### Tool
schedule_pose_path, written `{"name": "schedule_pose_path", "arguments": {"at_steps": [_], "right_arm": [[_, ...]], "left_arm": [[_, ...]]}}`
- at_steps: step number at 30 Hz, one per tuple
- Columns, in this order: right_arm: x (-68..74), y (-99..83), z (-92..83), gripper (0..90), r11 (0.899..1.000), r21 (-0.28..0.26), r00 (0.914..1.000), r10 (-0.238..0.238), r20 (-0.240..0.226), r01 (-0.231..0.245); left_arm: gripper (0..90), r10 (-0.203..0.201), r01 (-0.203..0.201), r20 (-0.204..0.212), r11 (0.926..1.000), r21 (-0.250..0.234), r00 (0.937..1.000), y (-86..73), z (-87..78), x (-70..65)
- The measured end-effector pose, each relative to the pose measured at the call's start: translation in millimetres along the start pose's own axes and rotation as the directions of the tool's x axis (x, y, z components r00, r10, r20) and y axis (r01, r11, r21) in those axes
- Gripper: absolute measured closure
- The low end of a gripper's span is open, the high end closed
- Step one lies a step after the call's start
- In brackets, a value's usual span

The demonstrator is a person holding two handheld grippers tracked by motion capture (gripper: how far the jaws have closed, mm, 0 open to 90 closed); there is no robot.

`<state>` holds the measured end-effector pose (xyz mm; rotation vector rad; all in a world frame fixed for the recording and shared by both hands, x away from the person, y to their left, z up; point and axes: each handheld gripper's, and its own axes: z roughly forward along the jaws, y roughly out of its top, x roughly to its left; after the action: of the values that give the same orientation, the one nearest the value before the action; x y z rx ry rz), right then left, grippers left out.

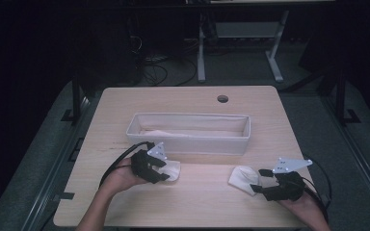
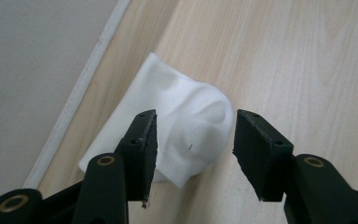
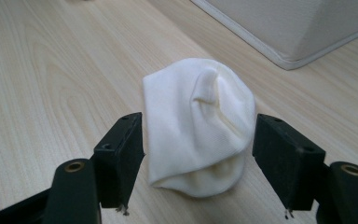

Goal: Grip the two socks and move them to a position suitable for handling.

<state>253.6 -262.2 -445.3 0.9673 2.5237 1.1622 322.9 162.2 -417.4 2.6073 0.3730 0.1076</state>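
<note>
While bare wood lies open across the lower middle of the table, each white sock sits below the fabric bin. Left gripper straddles its sock, jaws released; right gripper straddles the other sock, likewise unclenched, forearms entering from the bottom edge.

Two white socks, crumpled, lying apart on table.

long fabric bin walling off the table's middle, bare wood between the two socks, open strip along the near edge
</note>
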Motion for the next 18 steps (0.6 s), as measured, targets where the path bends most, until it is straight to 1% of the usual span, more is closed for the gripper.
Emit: {"name": "schedule_pose_path", "arguments": {"at_steps": [3, 6, 7, 8, 10, 12, 14, 18], "right_arm": [[-0.1, -0.5, 0.3, 33.2, 1.000, 0.004, 1.0000, 0.004, -0.004, -0.004], [0.5, -1.6, 1.6, 33.3, 1.000, 0.010, 1.0000, 0.002, -0.006, -0.002], [1.3, -1.6, 1.5, 33.3, 1.000, 0.010, 1.0000, -0.004, -0.004, 0.004], [1.6, -1.5, 1.4, 33.3, 1.000, 0.011, 1.0000, -0.006, -0.004, 0.006], [2.5, -1.6, 1.2, 33.5, 1.000, 0.011, 1.0000, -0.008, -0.003, 0.008], [3.0, -1.3, 1.2, 33.5, 1.000, 0.012, 1.0000, -0.009, -0.003, 0.009], [3.6, -0.7, 1.7, 33.5, 1.000, 0.012, 0.9999, -0.011, -0.003, 0.011], [3.6, -0.8, 3.2, 33.8, 1.000, 0.012, 0.9999, -0.007, -0.012, 0.008]], "left_arm": [[53.2, 0.004, -0.004, 0.004, 0.9996, 0.027, 1.0000, 1.0, 5.9, 0.7], [55.5, -0.006, 0.005, 0.011, 0.9984, 0.057, 0.9999, 0.9, 12.8, 2.4], [55.8, -0.007, 0.006, 0.009, 0.9982, 0.060, 0.9999, 0.9, 13.5, 2.8], [56.3, -0.017, 0.017, 0.006, 0.9978, 0.065, 0.9998, 1.0, 14.9, 3.6], [58.0, -0.020, 0.019, 0.013, 0.9971, 0.073, 0.9997, 0.9, 17.4, 3.7], [60.5, -0.019, 0.018, 0.013, 0.9943, 0.105, 0.9997, 0.3, 22.7, 2.7], [62.1, -0.015, 0.016, -0.003, 0.9957, 0.091, 0.9999, -1.0, 24.1, 0.5], [68.4, -0.019, 0.021, -0.026, 0.9956, 0.091, 0.9995, -1.3, 24.2, 0.2]]}}
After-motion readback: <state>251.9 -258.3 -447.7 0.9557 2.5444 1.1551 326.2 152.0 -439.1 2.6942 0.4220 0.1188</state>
